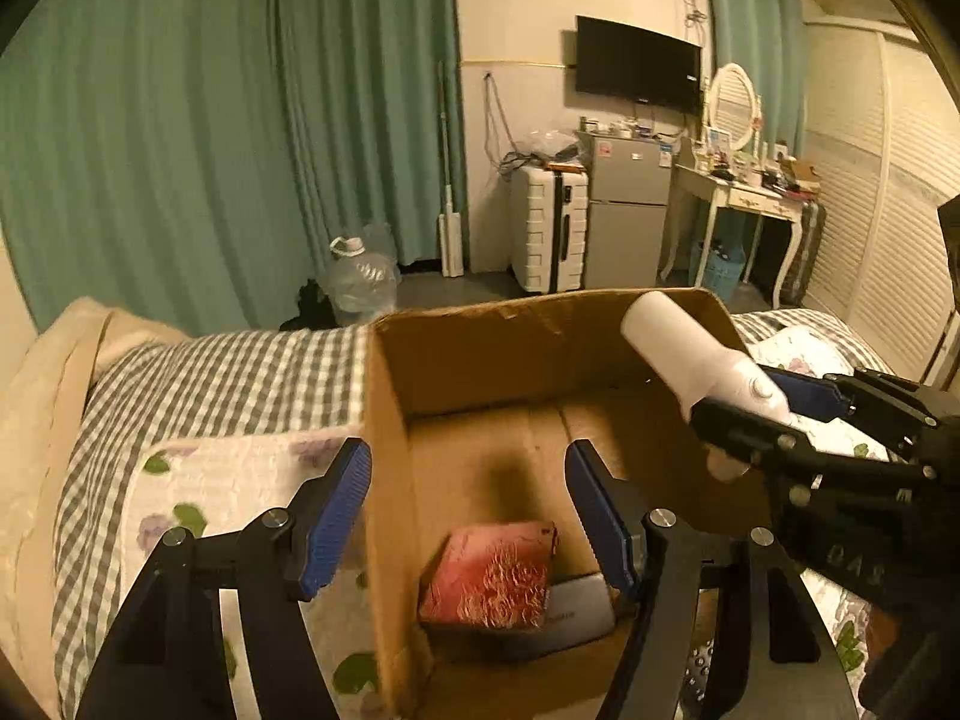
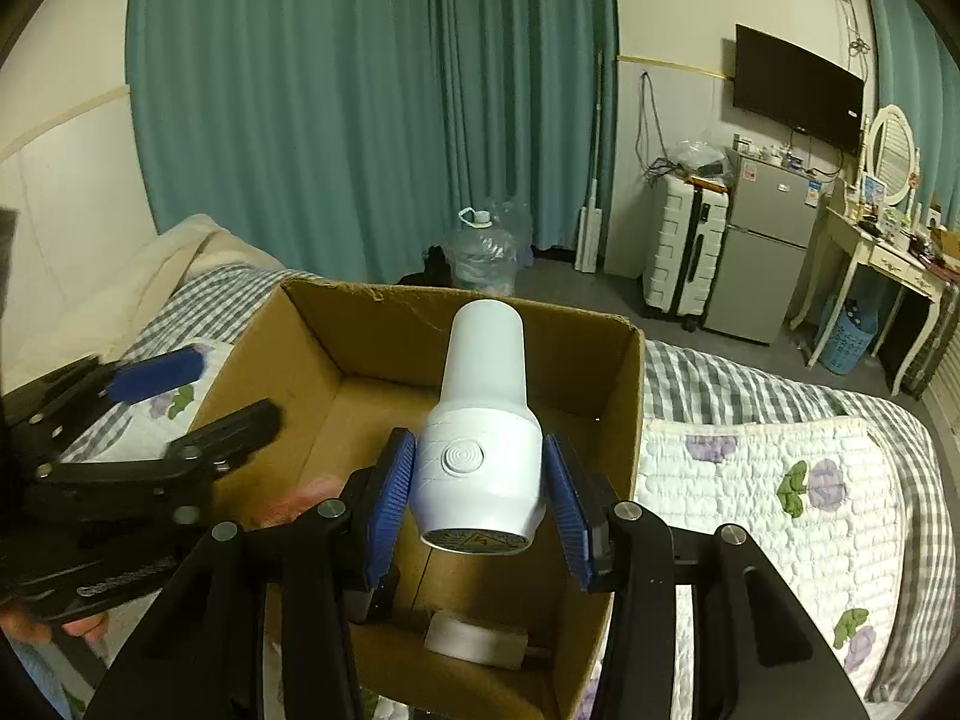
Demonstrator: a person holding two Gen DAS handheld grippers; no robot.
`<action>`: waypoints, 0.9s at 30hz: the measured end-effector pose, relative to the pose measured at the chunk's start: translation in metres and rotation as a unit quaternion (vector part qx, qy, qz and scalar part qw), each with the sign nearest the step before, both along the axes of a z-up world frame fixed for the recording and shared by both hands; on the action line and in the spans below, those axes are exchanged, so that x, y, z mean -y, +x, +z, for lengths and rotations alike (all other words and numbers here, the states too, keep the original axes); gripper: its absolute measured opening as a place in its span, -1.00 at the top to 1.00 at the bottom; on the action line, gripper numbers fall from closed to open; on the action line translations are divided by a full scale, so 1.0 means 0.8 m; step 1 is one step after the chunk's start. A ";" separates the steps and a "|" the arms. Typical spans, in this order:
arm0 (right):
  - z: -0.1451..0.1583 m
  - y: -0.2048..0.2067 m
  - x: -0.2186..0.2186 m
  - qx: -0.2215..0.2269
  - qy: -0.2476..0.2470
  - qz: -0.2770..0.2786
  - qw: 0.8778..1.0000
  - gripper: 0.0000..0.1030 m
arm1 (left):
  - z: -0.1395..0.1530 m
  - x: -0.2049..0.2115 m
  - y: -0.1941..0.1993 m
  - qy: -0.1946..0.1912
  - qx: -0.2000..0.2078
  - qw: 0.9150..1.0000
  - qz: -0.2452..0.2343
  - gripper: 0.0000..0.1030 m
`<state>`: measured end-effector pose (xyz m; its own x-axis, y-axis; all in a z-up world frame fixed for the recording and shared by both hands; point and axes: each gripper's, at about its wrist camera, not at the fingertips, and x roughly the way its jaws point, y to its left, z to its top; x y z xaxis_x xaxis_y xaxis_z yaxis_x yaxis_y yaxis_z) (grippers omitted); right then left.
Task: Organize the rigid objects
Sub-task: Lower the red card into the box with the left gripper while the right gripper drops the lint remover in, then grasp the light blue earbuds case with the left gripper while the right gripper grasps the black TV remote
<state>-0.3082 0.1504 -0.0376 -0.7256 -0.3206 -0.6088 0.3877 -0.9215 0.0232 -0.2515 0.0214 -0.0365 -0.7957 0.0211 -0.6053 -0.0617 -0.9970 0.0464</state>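
An open cardboard box [image 1: 480, 354] [image 2: 312, 330] stands on the bed. My right gripper [image 2: 480, 498] [image 1: 762, 402] is shut on a white hair-dryer-like appliance [image 2: 483, 408] [image 1: 690, 348] and holds it above the box's inside, barrel pointing away. My left gripper [image 1: 468, 504] [image 2: 198, 390] is open and empty; its fingers straddle the box's left wall. Inside the box lie a red box [image 1: 498, 576] and a white flat item [image 1: 579, 606] [image 2: 474, 639].
The bed has a grey checked sheet [image 1: 210, 378] and a white floral quilt [image 2: 768, 498]. Beyond it stand a water jug [image 1: 360, 276], a white suitcase [image 1: 549, 234], a small fridge [image 1: 627, 204], a dressing table [image 1: 732, 192] and green curtains [image 1: 180, 120].
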 end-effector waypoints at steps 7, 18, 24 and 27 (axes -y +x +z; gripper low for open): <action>0.042 0.055 -0.025 -0.023 0.006 -0.025 0.999 -0.46 | 0.025 0.019 0.057 0.011 -0.005 1.000 0.025 -0.36; 0.027 0.188 -0.047 0.014 0.037 -0.014 0.999 -0.46 | 0.011 0.028 0.162 0.059 0.019 0.996 0.056 -0.36; -0.059 0.205 -0.030 0.090 0.054 -0.005 0.995 -0.46 | -0.053 0.018 0.191 0.044 0.062 0.996 0.047 -0.36; -0.086 0.199 -0.039 0.117 0.057 -0.019 0.991 -0.40 | -0.080 0.012 0.186 0.043 0.086 0.994 0.051 -0.36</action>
